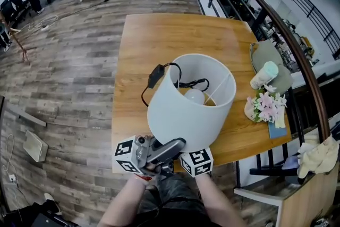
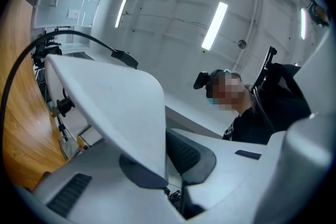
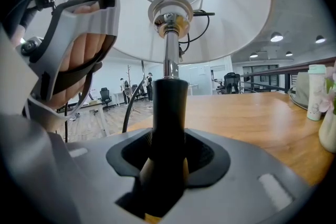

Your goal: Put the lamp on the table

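The lamp has a white drum shade [image 1: 186, 109], open at the top, with the bulb [image 1: 194, 95] showing inside. It hangs tilted over the near edge of the wooden table [image 1: 159, 34]. Its black cord and switch [image 1: 155, 76] dangle on the left. My left gripper [image 1: 159, 150] is below the shade, and in the left gripper view my left gripper [image 2: 165, 165] is shut on the shade's lower rim [image 2: 121, 107]. My right gripper [image 3: 167, 165] is shut on the lamp's black stem [image 3: 169, 107], under the chrome socket [image 3: 169, 21]. In the head view the shade hides both sets of jaws.
At the table's right edge stand a vase of pink flowers [image 1: 267, 104], a white bottle [image 1: 264, 75] on a grey tray [image 1: 265, 53] and a blue book [image 1: 276, 130]. A curved railing [image 1: 297, 56] runs along the right. Wood floor lies to the left.
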Demonstrator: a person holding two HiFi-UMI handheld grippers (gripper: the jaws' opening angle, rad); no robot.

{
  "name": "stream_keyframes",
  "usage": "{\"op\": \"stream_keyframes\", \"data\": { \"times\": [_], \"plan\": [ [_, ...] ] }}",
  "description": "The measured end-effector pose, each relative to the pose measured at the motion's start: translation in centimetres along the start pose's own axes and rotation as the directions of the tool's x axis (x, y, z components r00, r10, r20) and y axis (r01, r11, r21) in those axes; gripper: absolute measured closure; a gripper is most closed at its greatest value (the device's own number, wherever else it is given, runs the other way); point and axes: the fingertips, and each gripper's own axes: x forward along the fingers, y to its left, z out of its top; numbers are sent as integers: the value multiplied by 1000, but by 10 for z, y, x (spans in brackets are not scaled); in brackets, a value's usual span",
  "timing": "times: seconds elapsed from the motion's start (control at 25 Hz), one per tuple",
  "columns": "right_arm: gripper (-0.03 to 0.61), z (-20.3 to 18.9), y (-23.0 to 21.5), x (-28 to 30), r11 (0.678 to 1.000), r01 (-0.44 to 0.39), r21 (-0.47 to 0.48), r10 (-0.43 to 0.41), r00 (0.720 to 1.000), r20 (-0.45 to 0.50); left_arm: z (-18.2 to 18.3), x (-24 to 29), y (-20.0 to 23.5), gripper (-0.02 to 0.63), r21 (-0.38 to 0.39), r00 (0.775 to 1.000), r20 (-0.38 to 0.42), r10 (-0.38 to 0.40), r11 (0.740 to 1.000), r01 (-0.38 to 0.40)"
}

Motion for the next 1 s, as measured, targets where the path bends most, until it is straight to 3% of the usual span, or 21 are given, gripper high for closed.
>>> {"op": "stream_keyframes", "data": {
  "times": [0.6,1.0],
  "plan": [
    [390,9,-51,69,997,-63,-33,61,997,-36,24,-2,79,615,43,998,45,41,998,-43],
    [391,24,-63,102,994,-78,-70,77,997,-12,43,-9,103,615,75,996,83,40,996,-46]
  ]
}}
